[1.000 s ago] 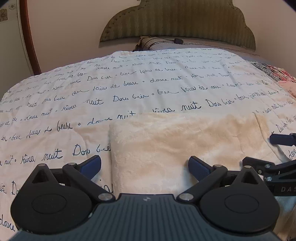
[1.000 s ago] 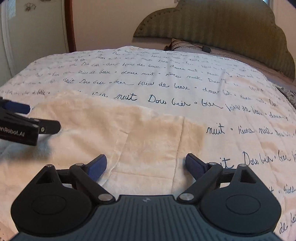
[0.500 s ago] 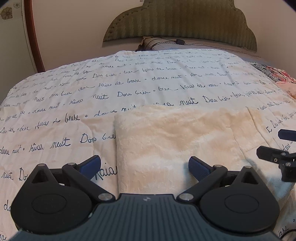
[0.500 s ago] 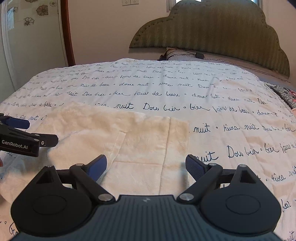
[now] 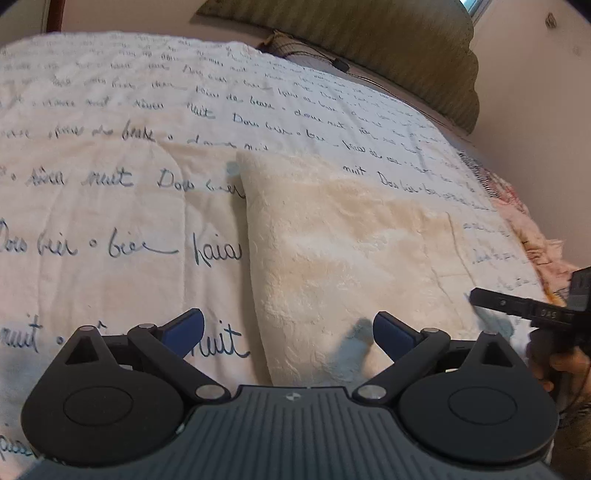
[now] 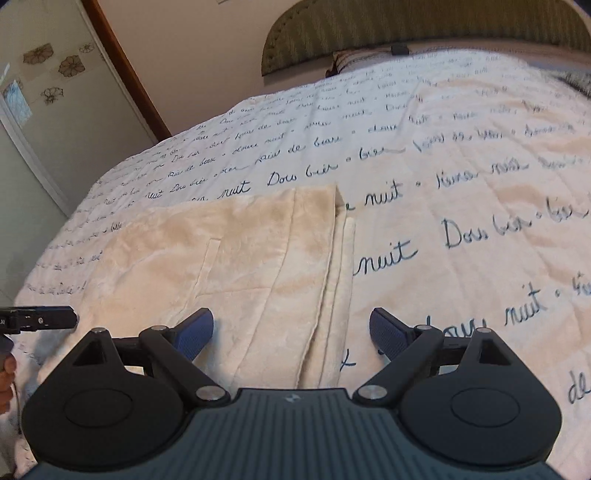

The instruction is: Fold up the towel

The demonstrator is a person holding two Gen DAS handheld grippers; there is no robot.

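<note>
One towel [image 5: 351,251], two grippers [image 5: 288,332] [image 6: 291,332]

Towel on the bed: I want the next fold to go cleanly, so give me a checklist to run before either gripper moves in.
1. Left gripper open and empty: ok.
2. Right gripper open and empty: ok.
3. Towel lying flat on the bedspread: ok.
4. Right edge layers aligned: not ok, a lower layer peeks out.
5. Towel's near edge visible for grasping: cannot tell, gripper bodies hide it.

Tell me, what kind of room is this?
Most likely a bedroom. There is a bed with a padded headboard, a pillow against it, and a bedspread printed with handwriting, with a cream towel on top.
</note>
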